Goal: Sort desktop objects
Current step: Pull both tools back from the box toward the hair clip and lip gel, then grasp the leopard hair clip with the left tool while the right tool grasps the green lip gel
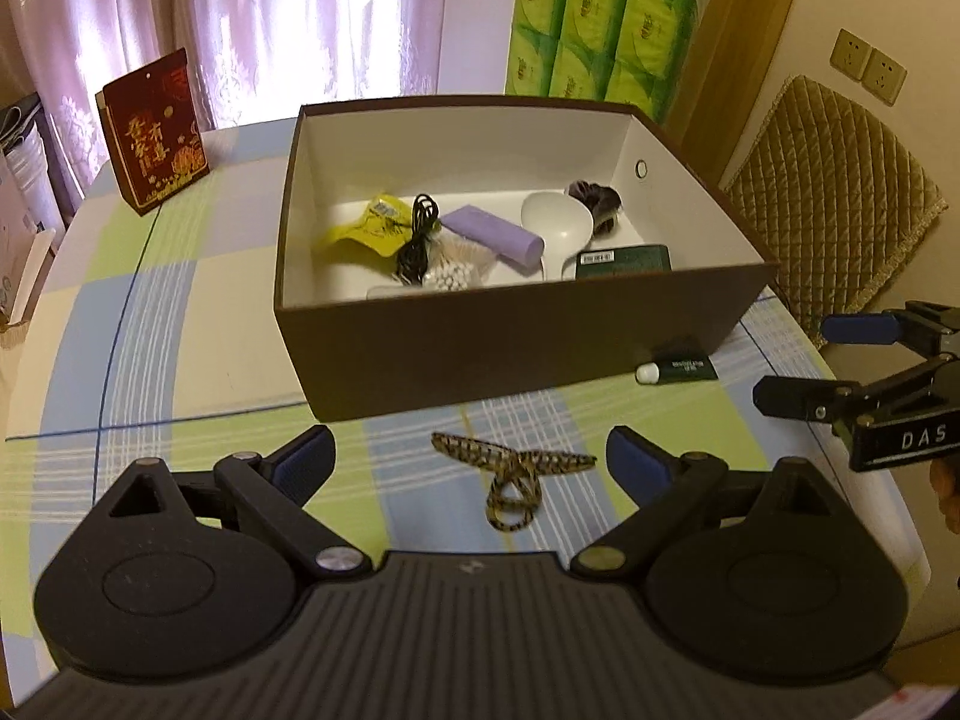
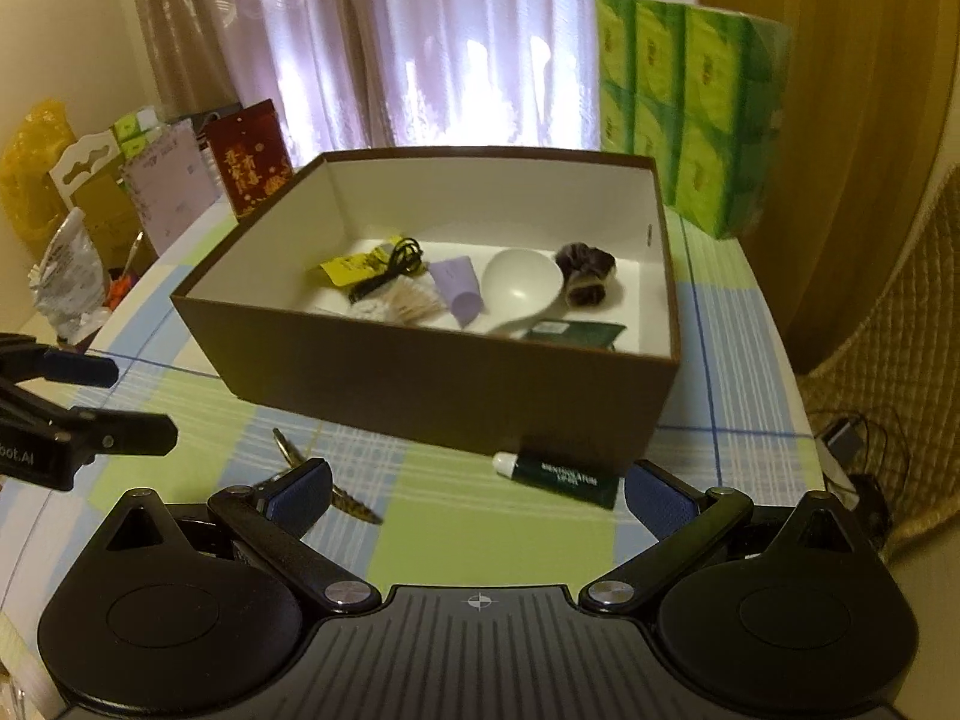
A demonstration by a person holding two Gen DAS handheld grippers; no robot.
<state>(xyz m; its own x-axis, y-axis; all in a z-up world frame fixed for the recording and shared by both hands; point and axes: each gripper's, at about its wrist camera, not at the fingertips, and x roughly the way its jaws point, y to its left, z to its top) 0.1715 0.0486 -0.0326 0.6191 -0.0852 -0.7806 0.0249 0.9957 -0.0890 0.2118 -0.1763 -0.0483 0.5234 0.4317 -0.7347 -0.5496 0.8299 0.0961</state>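
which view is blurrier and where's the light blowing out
Right wrist view: softer overall, the white print on the dark green tube smeared, the pale curtain blown out behind the brown cardboard box. Left wrist view: sharper, the patterned hair tie crisp, curtain glare at upper left; both bend straight edges.

One brown box (image 1: 510,348), centre frame. Inside, one each: yellow sachet (image 1: 366,225), black cable (image 1: 420,237), purple tube (image 1: 492,234), white spoon (image 1: 555,225), dark scrunchie (image 1: 597,201), green packet (image 1: 624,261), bundle of cotton swabs (image 1: 453,270). On tabletop (image 1: 198,348): one patterned hair tie (image 1: 510,474), lower centre; one green lip balm tube (image 1: 678,369), right. Two claws: left claw (image 1: 471,459), right claw (image 2: 477,486). One red gift box (image 1: 153,132), upper left.
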